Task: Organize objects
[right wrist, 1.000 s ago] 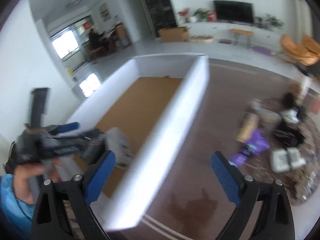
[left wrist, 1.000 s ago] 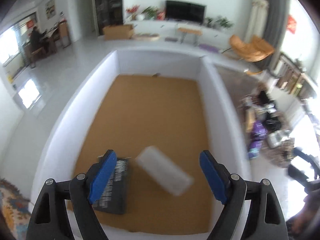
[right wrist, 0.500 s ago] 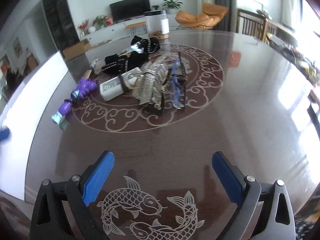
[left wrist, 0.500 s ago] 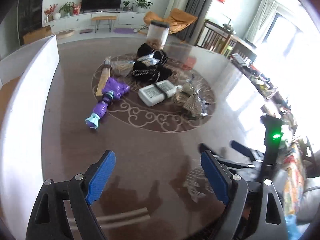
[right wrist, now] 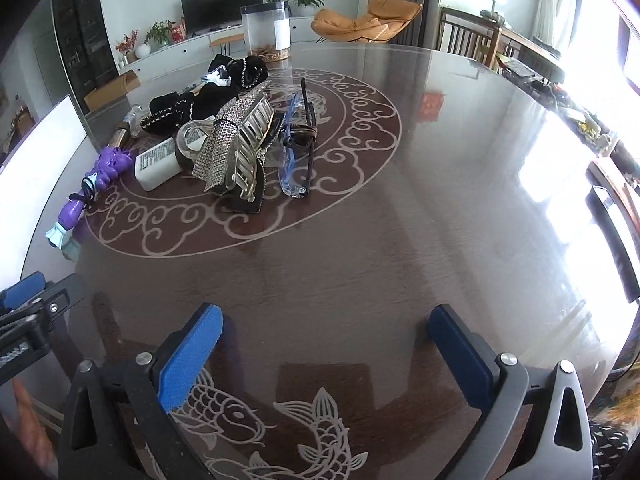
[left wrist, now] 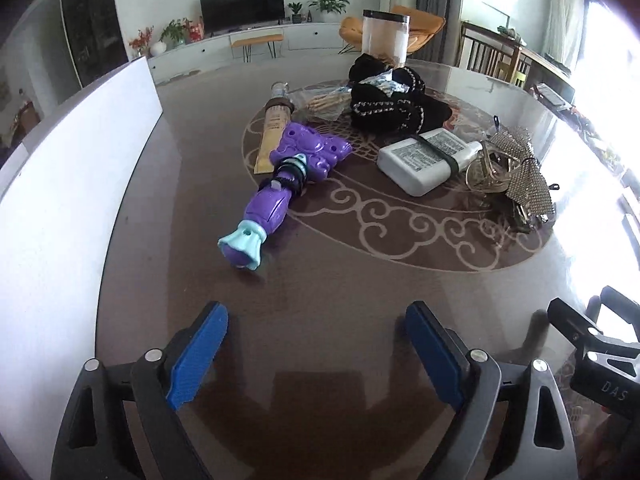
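The left tongs [left wrist: 316, 344] and the right tongs [right wrist: 324, 346] are both held wide apart and empty, low over the near edge of the dark glass-topped round bench [right wrist: 440, 200] with its pale scroll pattern. To the left of the bench stands the white wall of a box [left wrist: 68, 184]; its inside is not shown, so what has already been put away cannot be told. From what is seen, most of the sorting is judged still to be done, since a pile is left at the bench centre. Largest at the back is a clear plastic jar with a black lid [right wrist: 266, 26], then a heap of black fabric with chain trim [left wrist: 394, 104], a white flat bottle with a black band [left wrist: 424, 158], a purple plastic toy wand with a pale blue end [left wrist: 276, 194] lying nearest the left tongs, a rhinestone-covered hair claw [right wrist: 234, 148], a tan tube [left wrist: 274, 134] and blue-framed glasses [right wrist: 294, 152]
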Demonstrator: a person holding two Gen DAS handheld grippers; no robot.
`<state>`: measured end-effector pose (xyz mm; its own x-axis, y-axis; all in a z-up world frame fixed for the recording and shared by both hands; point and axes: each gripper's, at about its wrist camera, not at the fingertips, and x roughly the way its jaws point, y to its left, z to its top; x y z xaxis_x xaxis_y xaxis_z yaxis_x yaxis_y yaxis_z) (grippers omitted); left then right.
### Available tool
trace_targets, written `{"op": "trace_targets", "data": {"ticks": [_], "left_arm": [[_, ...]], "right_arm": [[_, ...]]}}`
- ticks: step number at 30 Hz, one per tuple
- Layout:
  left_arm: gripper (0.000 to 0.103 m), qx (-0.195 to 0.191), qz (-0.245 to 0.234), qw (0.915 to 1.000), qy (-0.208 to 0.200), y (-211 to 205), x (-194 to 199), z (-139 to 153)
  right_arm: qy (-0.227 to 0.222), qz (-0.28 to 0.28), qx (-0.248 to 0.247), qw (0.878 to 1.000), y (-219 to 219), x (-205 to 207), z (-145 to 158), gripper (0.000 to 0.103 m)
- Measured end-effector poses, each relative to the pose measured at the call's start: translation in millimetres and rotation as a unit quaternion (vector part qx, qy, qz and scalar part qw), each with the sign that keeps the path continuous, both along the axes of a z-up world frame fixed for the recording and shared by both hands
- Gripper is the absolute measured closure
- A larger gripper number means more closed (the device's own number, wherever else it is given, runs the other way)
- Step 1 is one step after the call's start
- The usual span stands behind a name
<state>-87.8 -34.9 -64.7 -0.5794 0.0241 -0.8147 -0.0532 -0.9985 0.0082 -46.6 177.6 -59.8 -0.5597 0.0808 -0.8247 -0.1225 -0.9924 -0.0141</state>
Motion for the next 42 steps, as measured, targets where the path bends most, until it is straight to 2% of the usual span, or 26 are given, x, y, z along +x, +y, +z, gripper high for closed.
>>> {"op": "trace_targets", "data": {"ticks": [3, 42], "left_arm": [[0.0, 0.004, -0.005, 1.0, 0.0, -2.2, -6.5, -5.0], [0.0, 0.005, -0.008, 1.0, 0.001, -3.9, -6.4, -5.5]], "right_arm": [[0.001, -0.001, 0.0, 1.0, 1.6, 1.9, -0.3, 0.0], [0.005, -0.003, 0.002, 1.0, -1.1, 3.8, 0.8, 0.0]]}}
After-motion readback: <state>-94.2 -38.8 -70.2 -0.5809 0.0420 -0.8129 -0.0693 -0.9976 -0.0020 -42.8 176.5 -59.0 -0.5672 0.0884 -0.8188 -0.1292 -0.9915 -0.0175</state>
